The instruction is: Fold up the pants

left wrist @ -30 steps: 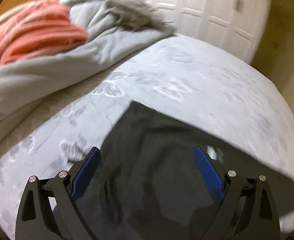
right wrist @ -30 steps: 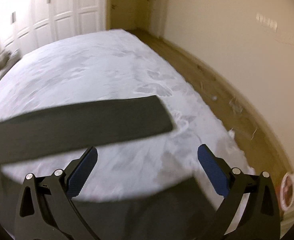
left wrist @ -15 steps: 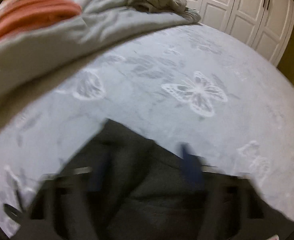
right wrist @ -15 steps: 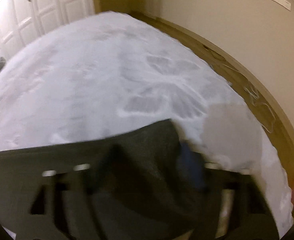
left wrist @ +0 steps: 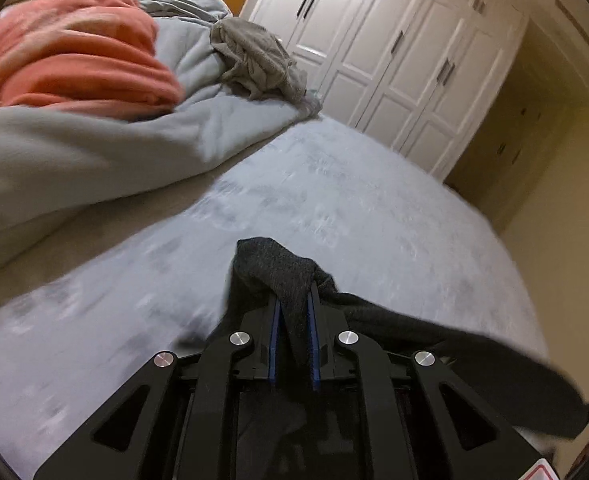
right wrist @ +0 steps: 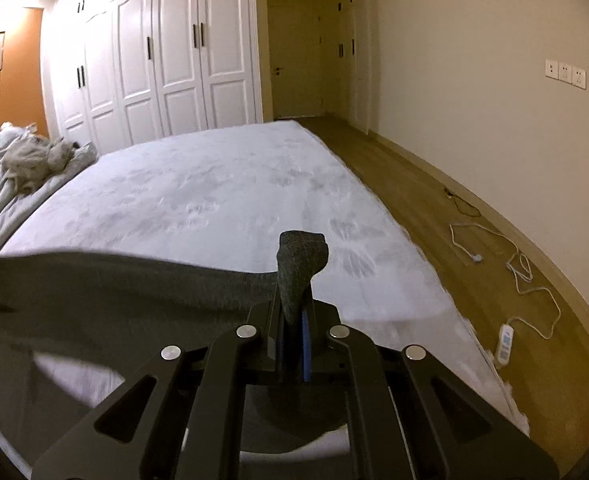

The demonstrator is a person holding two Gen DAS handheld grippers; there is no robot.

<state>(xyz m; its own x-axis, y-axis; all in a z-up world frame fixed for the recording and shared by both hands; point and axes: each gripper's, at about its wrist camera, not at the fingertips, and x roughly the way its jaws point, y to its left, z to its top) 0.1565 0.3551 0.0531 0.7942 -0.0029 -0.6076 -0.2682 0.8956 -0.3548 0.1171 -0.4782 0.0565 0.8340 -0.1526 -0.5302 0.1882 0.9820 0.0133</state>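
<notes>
The dark grey pants [left wrist: 434, 344] hang lifted above the pale bed. My left gripper [left wrist: 293, 300] is shut on a bunched corner of the pants [left wrist: 278, 268], which sticks out past the blue pads. My right gripper [right wrist: 294, 312] is shut on the other corner of the pants [right wrist: 300, 264]; the cloth stretches from it to the left as a taut dark band [right wrist: 114, 284] above the bed. The lower part of the pants is hidden under the gripper bodies.
The bed sheet [right wrist: 214, 200] has faint butterfly prints. A grey duvet [left wrist: 94, 152] with an orange blanket [left wrist: 66, 64] and a grey garment [left wrist: 258, 60] lies at the left. White wardrobes [right wrist: 154, 60] stand behind. The wooden floor [right wrist: 474, 240] at right holds white cables and a power strip.
Both grippers were open above the flat pants, then dropped onto them and shut. Now each holds a corner and both have risen, lifting the cloth off the bed.
</notes>
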